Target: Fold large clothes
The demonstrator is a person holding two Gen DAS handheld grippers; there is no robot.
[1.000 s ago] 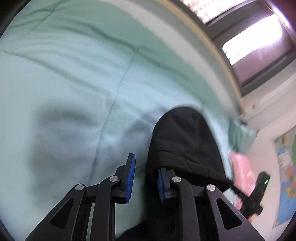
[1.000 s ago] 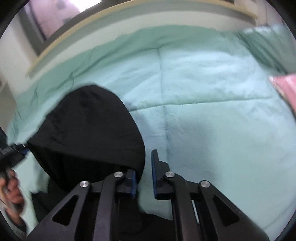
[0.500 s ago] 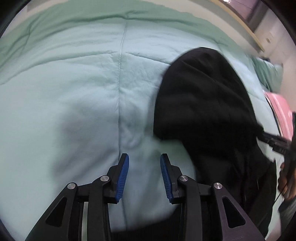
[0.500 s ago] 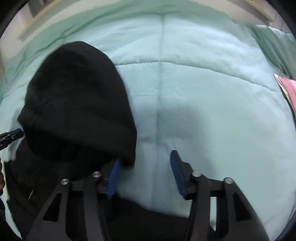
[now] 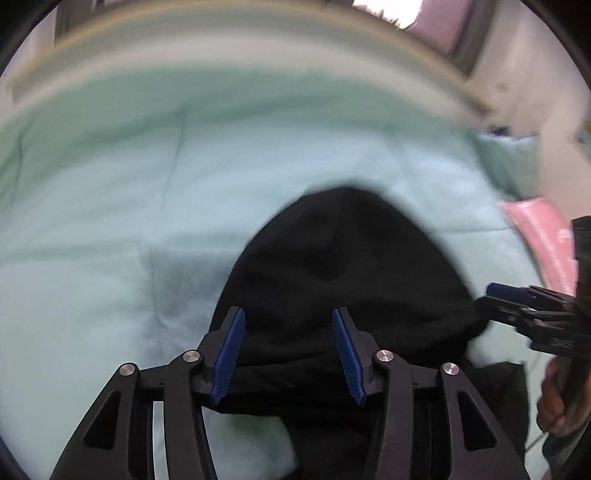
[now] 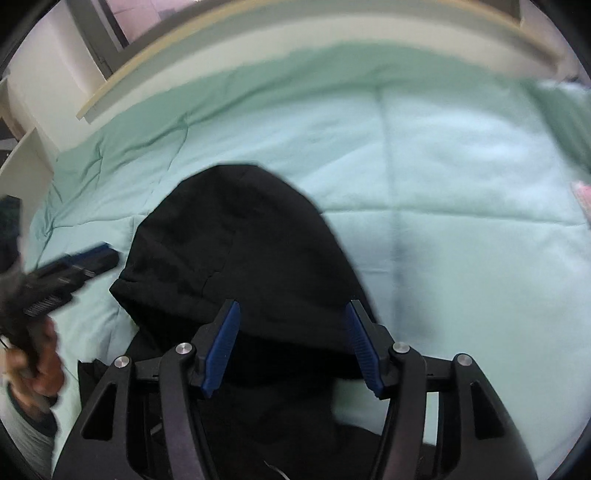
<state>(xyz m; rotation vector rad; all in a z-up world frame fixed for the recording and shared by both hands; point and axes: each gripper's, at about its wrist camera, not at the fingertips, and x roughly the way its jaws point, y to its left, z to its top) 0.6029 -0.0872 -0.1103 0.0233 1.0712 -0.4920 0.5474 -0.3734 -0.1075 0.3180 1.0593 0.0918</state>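
bedding: mint green quilt (image 6: 461, 177) fills most of both views, stitched seams crossing it
far edge: pale wooden ledge (image 6: 229, 44) curves along the top
window: upper left (image 6: 110, 26)
right edge: something pink (image 5: 539, 236), maybe a pillow, too blurry to tell

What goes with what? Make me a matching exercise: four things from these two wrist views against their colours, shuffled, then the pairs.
Things:
1. hood of the garment
2. quilt
3. gripper pads
4. item at the bed's edge

Colours:
A. blue
B. pink
C. black
D. pale green

Pairs: 1-C, 2-D, 3-A, 4-B
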